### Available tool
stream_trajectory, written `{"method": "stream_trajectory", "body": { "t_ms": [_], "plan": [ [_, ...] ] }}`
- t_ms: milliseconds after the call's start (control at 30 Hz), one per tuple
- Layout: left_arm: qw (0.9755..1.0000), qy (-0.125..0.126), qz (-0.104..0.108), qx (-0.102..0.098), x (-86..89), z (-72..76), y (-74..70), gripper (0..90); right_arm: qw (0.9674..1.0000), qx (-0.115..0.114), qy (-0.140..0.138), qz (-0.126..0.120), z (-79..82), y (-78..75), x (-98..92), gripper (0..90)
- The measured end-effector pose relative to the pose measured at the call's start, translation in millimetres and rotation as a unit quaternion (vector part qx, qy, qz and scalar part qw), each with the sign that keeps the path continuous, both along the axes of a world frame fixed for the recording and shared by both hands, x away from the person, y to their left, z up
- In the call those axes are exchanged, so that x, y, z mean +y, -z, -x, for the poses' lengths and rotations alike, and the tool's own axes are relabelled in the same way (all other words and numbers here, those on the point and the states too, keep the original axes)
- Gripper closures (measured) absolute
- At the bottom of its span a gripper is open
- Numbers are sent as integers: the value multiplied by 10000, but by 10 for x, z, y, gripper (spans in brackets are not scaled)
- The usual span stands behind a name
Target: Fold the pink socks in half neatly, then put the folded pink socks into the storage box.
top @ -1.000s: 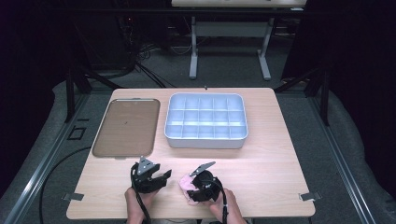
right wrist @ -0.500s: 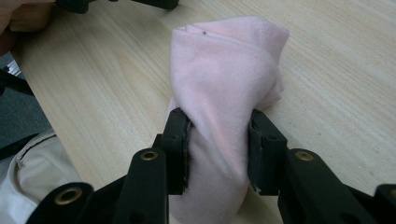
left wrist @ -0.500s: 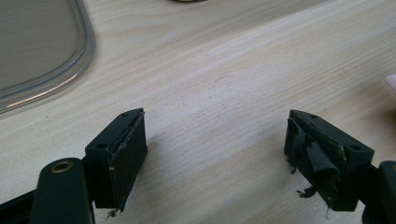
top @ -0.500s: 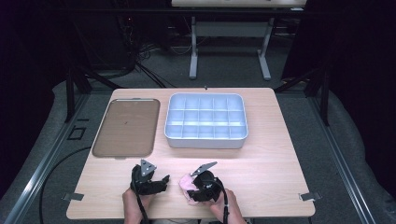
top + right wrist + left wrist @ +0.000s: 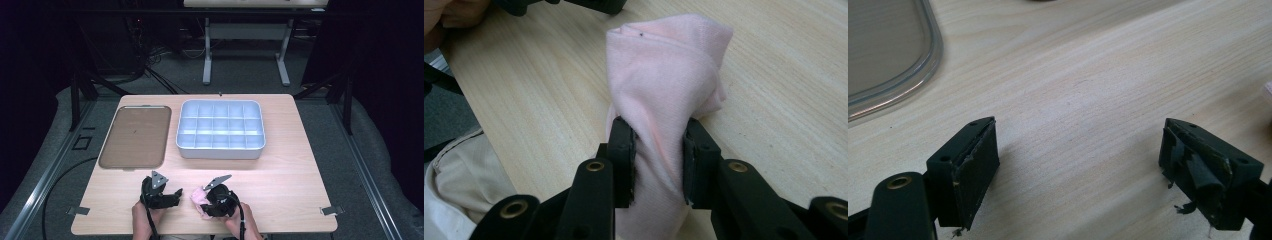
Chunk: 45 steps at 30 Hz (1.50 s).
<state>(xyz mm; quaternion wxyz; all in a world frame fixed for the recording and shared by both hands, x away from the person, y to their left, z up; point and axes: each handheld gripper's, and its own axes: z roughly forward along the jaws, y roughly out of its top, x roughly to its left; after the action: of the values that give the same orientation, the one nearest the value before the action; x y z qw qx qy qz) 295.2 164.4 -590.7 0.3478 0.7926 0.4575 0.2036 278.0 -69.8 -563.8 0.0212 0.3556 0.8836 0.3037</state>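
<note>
Change since earlier frame: the left gripper (image 5: pixel 172 194) jaws have just been opening and now stand apart from the pink cloth (image 5: pixel 198 198), with nothing between them; the right gripper (image 5: pixel 204 200) jaws have just been closing further on the cloth. Both hands sit where they were.
Left gripper: jaws wide, bare wood of the table (image 5: pixel 1088 90) between them; the clear lid (image 5: pixel 893 55) lies at its 11 o'clock.
Right gripper: jaws drawn in tight on a bunched fold of the cloth (image 5: pixel 664 90), which stands up past the pads.
Cloth location: near table edge, at 6 o'clock from the divided tray (image 5: pixel 220 150), between the two grippers.
Lid location: at 9 o'clock from the tray, flat on the table.
Step in hand (judged): the cloth passed to the right gripper alone, gathered into a bundle.
Next move (judged): carry toward 12 o'clock to a tray compartment; needs a firm pinch so the loose folds do not slip.
</note>
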Motion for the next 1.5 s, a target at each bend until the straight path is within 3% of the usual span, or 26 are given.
{"method": "stream_trajectory", "body": {
  "t_ms": [133, 533, 833, 1267, 1500],
  "plan": [
    [10000, -2, 0, -2, -2, 1, 0, 159, 9994, 105, 6, -337, -29, 46, -78, 710],
    [10000, -5, -6, 4, -2, 0, 0, 157, 9983, 26, -159, -562, -12, -5, -162, 711],
    [10000, -11, -1, 7, -3, -2, 1, 154, 9965, -290, -183, -763, -9, -211, -272, 708],
    [10000, -14, -5, 0, -5, -1, 1, 153, 9947, -564, 158, -848, -58, -360, -521, 704],
    [10000, -29, -5, 0, -6, 0, 1, 153, 9937, -606, 264, -907, -117, -396, -674, 703]
  ]
}}
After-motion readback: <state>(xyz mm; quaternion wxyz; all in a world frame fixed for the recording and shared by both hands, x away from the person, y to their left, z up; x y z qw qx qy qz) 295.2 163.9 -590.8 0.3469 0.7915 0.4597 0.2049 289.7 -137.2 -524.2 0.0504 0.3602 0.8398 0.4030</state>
